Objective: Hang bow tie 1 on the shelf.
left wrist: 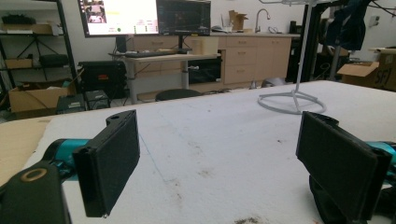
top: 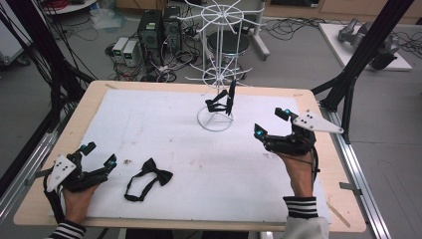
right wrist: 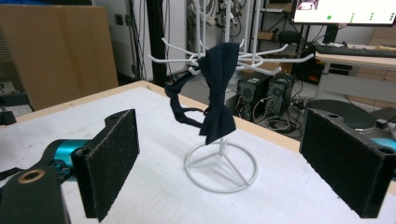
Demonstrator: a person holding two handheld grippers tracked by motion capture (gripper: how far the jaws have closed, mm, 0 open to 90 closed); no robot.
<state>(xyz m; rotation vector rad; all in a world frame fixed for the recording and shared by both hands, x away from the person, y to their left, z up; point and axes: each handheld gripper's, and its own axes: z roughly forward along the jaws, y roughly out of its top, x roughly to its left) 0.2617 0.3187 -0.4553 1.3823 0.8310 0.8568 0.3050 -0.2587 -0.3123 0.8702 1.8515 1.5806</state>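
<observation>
A black bow tie (top: 149, 178) with its strap lies flat on the white mat, near the front left. My left gripper (top: 99, 155) stands open just left of it, nothing between its jaws (left wrist: 219, 163). A white wire rack (top: 219, 74) rises at the back centre on a ring base (left wrist: 293, 102). A dark bow tie (top: 222, 103) hangs from one of the rack's lower hooks (right wrist: 217, 93). My right gripper (top: 271, 122) stands open to the right of the rack, pointed at the hanging tie (right wrist: 219, 168) and well short of it.
The white mat (top: 199, 164) covers most of the wooden table (top: 89, 94). Black frame posts (top: 363, 45) stand at the table's right and left. Computers and cables lie on the floor behind the table. A wooden stick (top: 338, 215) lies at the front right corner.
</observation>
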